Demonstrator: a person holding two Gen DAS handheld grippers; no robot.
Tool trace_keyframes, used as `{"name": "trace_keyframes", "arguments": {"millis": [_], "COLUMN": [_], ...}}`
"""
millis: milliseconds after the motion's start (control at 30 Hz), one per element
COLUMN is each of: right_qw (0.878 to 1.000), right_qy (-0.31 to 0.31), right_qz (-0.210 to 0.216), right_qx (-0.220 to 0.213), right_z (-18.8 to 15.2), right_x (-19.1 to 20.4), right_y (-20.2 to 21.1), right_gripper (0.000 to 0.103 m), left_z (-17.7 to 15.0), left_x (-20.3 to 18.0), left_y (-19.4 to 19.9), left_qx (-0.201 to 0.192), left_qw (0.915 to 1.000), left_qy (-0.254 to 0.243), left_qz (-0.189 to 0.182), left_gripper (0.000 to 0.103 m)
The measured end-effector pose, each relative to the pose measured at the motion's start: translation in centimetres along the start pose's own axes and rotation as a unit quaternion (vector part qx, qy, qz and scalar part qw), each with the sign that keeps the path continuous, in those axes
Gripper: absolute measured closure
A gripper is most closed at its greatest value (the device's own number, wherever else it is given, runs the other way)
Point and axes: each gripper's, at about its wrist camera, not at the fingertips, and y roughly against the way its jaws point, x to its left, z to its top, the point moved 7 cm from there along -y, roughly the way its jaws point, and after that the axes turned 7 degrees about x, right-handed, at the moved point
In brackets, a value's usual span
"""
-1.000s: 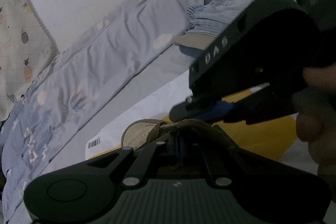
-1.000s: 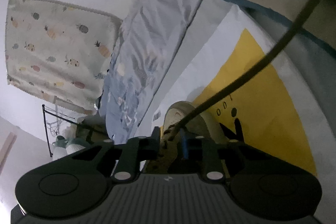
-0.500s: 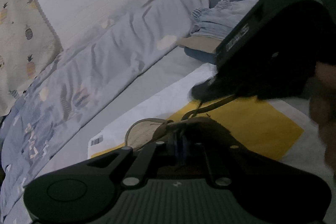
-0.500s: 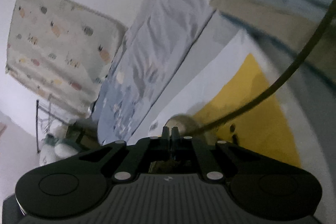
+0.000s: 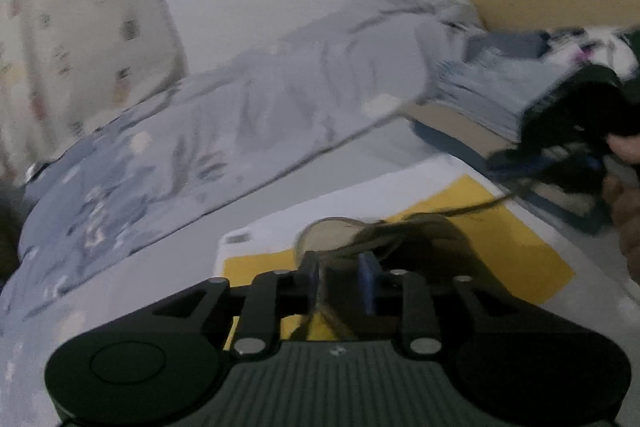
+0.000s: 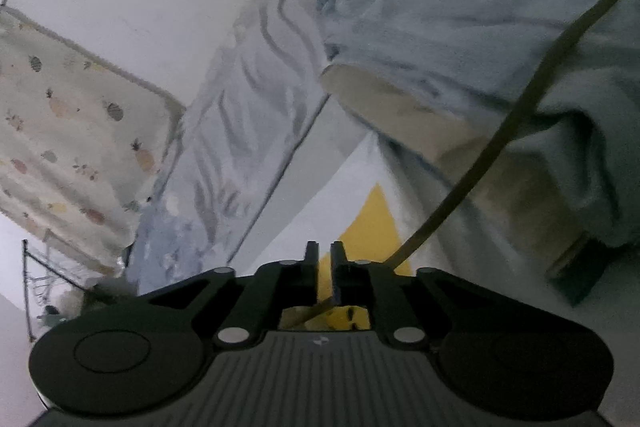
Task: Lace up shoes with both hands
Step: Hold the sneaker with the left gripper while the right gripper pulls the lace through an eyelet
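A white sheet with a yellow panel is lying flat on the bed, just ahead of the left tool. The shoe is sitting on it. A rumpled blue patterned quilt is stretching beyond, far left.

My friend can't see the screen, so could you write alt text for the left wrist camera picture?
A brown shoe sits on a yellow and white mat just ahead of the left tongs, whose blue-padded jaws are opening around its lace. At far right, a hand holds the right tongs. Behind lies a rumpled grey-blue bedspread; the picture is blurred.
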Motion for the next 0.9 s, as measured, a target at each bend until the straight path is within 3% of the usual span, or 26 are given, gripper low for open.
{"name": "trace_keyframes", "arguments": {"millis": [67, 167, 467, 700, 900], "right_qw": [1.000, 1.000, 0.990, 0.989, 0.989], "right_qy": [-0.002, 0.004, 0.002, -0.023, -0.043], "right_qz": [-0.002, 0.022, 0.103, 0.086, 0.090], "right_qx": [-0.008, -0.004, 0.099, 0.119, 0.110], "right_z": [0.3, 0.2, -3.9, -5.1, -5.4], "right_x": [-0.1, 0.5, 3.8, 2.8, 2.5], "right_y": [0.3, 0.5, -0.5, -1.6, -2.8], "right_gripper": [0.084, 0.083, 0.077, 0.077, 0.077], "left_z": [-0.2, -0.5, -1.9, -2.1, -2.1], "left_x": [1.3, 2.2, 1.7, 1.7, 1.9], "left_y": [0.5, 0.7, -0.7, -2.1, -2.4], "left_qx": [-0.002, 0.004, 0.031, 0.032, 0.027], "left_qw": [0.9993, 0.9973, 0.9920, 0.9884, 0.9865], "left_qy": [0.036, 0.072, 0.111, 0.133, 0.145], "left_qz": [-0.001, -0.017, -0.051, -0.066, -0.072], "left_gripper": [0.080, 0.080, 0.079, 0.084, 0.084]}}
